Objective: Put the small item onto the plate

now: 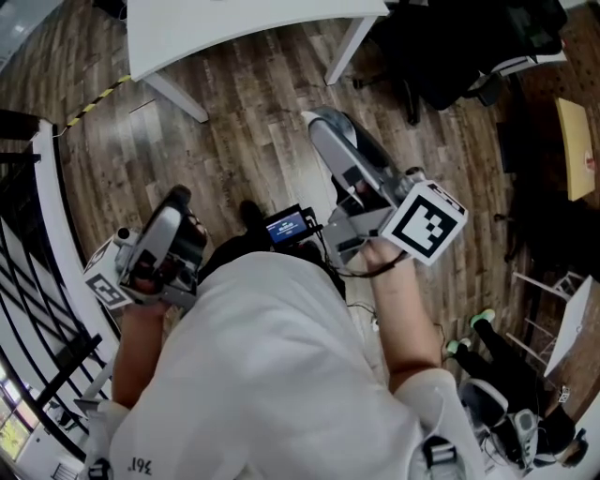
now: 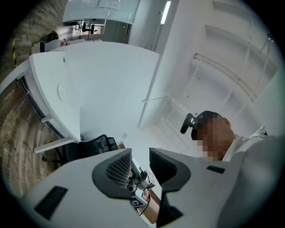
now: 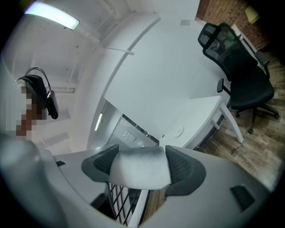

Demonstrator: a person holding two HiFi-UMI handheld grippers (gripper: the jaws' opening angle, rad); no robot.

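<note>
**Inspector:** State what cannot be read.

**Technician:** In the head view the person's white shirt (image 1: 281,375) fills the lower centre and partly covers both forearms. The left tool (image 1: 176,202) is seen from behind only, so its jaws cannot be made out there. The tip of the right tool (image 1: 323,122) is blurred against the wooden floor (image 1: 253,122), and its load is not legible from above. The worktop (image 1: 234,28) is cut off by the upper edge. Only a bare white part and two legs show.

**Inspector:** Left tool, jaw condition?

**Technician:** Refer to the left gripper view. The left tool (image 2: 140,156) has its jaws apart by a moderate gap, with nothing between the pads. Through the gap, well beyond the jaws, part of the right tool shows with its marker cube (image 2: 136,201). It is small and partly covered by one jaw.

**Inspector:** Right tool?

**Technician:** Refer to the right gripper view. The right tool (image 3: 139,171) is clamped on the small item (image 3: 139,167) — a pale, soft-looking block with a greyish upper edge. Both ribbed pads press on its sides. The block spans the whole gap and hides whatever lies directly behind it.

**Inspector:** Location of the small item?

**Technician:** Between the right tool's jaws, in the air above the floor — apart from the worktop (image 3: 187,116). A black office chair (image 3: 240,75) stands beside that worktop.
</note>
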